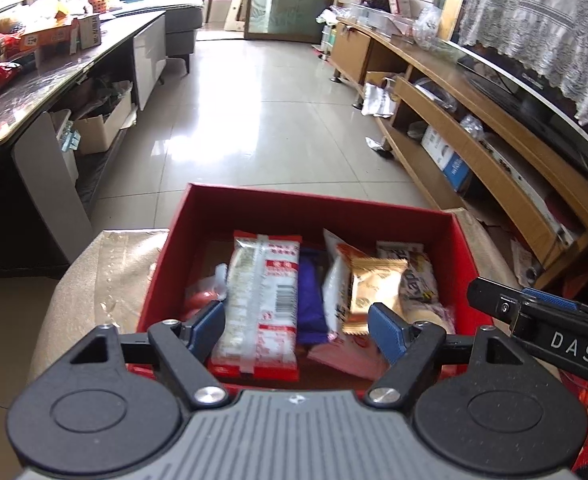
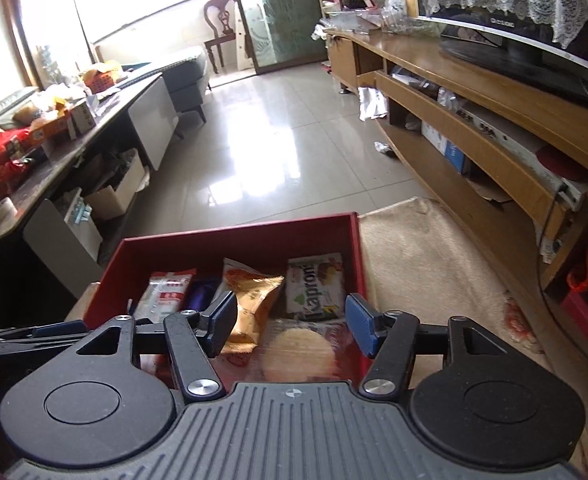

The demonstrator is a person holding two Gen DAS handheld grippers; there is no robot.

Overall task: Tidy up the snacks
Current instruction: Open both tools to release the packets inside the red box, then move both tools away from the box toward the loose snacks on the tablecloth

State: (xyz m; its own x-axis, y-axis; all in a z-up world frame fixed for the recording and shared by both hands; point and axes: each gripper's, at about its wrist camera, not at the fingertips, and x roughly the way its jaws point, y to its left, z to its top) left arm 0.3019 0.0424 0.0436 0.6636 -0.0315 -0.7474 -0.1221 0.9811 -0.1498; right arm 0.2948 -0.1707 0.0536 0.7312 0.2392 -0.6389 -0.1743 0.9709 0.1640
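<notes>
The red box [image 1: 174,248] sits low in the middle of both views, on a beige cushioned surface [image 2: 422,252]; whether that is a seat or a mat I cannot tell. Inside lie the snacks: a white and red packet [image 1: 260,300] at the left, a purple packet [image 1: 310,304] beside it, a gold wrapper [image 1: 370,292] in the middle, a wafer pack [image 2: 316,284] at the right, and a round cracker pack [image 2: 296,350] near the front wall.

Both grippers hang above the near edge of the box. The left gripper [image 1: 298,330] is spread with nothing between its pads, and the right gripper [image 2: 292,328] is likewise spread and empty, so the packets look already dropped in.

To do the step well, I would judge the next move is tidying or fetching more. Come down over one packet at a time, pinch across its narrow width, not the crimped ends, and lay it flat beside its neighbour. The gold wrapper leans on others, so lift it clear before shifting anything beneath.
</notes>
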